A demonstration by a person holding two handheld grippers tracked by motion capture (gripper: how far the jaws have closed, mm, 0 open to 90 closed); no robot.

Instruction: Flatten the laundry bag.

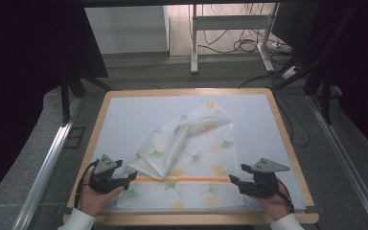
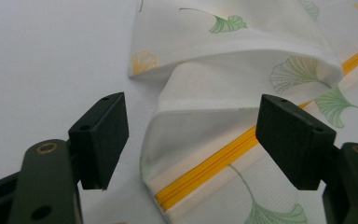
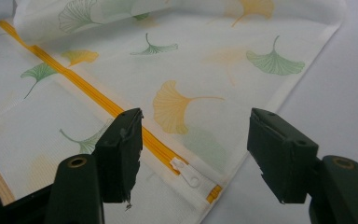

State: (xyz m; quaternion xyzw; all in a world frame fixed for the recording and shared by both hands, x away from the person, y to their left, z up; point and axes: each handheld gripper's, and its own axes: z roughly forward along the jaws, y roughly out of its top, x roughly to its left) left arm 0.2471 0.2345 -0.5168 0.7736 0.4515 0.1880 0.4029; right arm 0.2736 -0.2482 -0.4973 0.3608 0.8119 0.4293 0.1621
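Laundry bag lies half-folded on surface, zipper exposed for reach. Left tool and right tool sit jaws apart at its near corners, gripping nothing.

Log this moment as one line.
left gripper: open, at folded corner | right gripper: open, by zipper pull | mesh bag: partly folded, on table

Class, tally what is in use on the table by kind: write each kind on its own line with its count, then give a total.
Grippers: 2 (left gripper, right gripper, both with jaws open)
Leaf-print mesh bags: 1 (bag)
Yellow zips: 1 (zip)
White zip pulls: 1 (pull)
Total: 5
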